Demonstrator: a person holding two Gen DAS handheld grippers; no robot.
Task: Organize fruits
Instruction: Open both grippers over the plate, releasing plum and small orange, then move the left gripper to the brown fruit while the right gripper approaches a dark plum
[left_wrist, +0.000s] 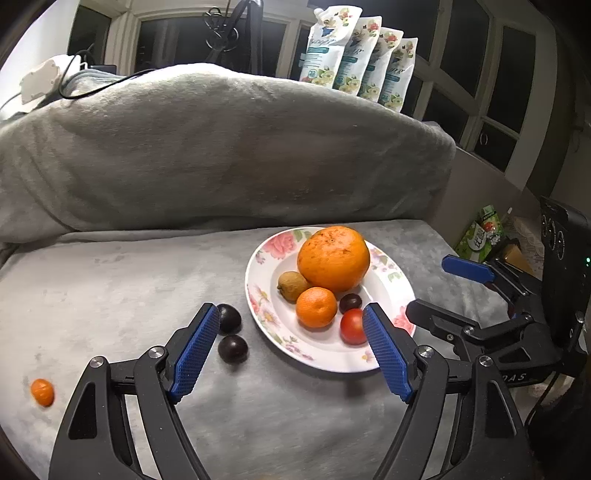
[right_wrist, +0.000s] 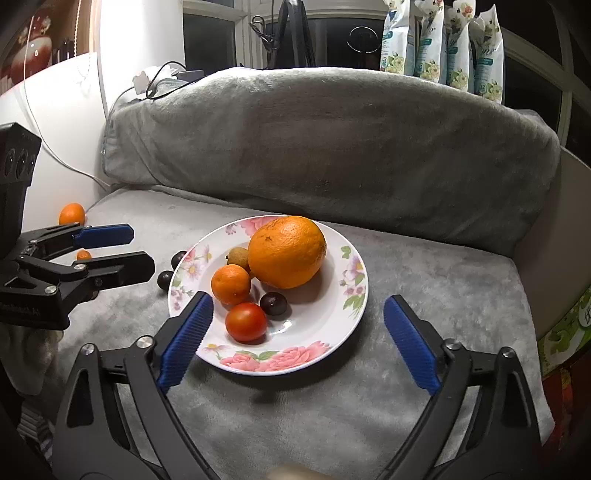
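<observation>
A floral plate (left_wrist: 258, 258) (right_wrist: 347, 295) rests on the grey blanket and holds a large orange (left_wrist: 333, 258) (right_wrist: 287, 252), a mandarin (left_wrist: 316, 307) (right_wrist: 231, 284), a red tomato (left_wrist: 352, 326) (right_wrist: 246, 322), a dark plum (left_wrist: 349, 302) (right_wrist: 273, 303) and a brownish fruit (left_wrist: 293, 285) (right_wrist: 236, 255). Two dark plums (left_wrist: 229, 318) (left_wrist: 232, 349) lie just left of the plate. My left gripper (left_wrist: 291, 308) (right_wrist: 141, 248) is open over the plate's left rim, holding nothing. My right gripper (right_wrist: 298, 297) (left_wrist: 428, 284) hovers open above the plate's near side, holding nothing.
A small orange fruit (left_wrist: 42, 392) (right_wrist: 72, 214) lies far left on the blanket, another (right_wrist: 84, 254) behind the left gripper. A big grey cushion (left_wrist: 221, 155) rises behind the plate. Pouches (left_wrist: 358, 55) line the window sill. A green box (left_wrist: 480, 232) stands at right.
</observation>
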